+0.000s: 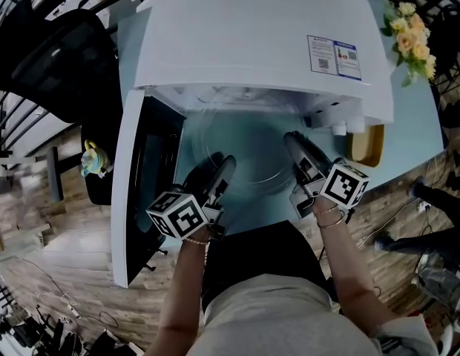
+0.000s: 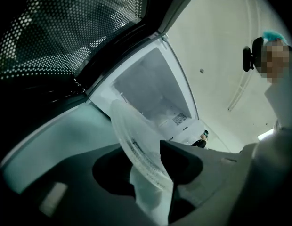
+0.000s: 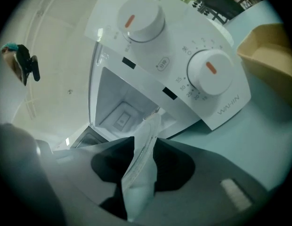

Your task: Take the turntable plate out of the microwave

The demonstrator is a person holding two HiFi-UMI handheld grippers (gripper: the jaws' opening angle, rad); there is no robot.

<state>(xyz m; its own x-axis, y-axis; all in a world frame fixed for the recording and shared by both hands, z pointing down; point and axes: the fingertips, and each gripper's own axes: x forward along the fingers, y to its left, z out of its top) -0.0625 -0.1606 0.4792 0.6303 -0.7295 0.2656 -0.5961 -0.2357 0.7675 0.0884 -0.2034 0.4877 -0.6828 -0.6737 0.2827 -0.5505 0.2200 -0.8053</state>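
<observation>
A clear glass turntable plate (image 1: 248, 150) hangs in front of the white microwave (image 1: 260, 35), outside its open cavity. My left gripper (image 1: 219, 170) is shut on the plate's left rim, and my right gripper (image 1: 295, 148) is shut on its right rim. In the left gripper view the plate (image 2: 136, 145) runs edge-on between the dark jaws, with the empty cavity (image 2: 153, 91) behind. In the right gripper view the plate (image 3: 141, 164) again stands edge-on between the jaws, below the microwave's two dials (image 3: 209, 72).
The microwave door (image 1: 145, 191) hangs open at the left, beside my left gripper. A tan wooden tray (image 1: 366, 145) lies on the pale blue table (image 1: 408, 121) right of the microwave. Flowers (image 1: 412, 39) stand at the far right.
</observation>
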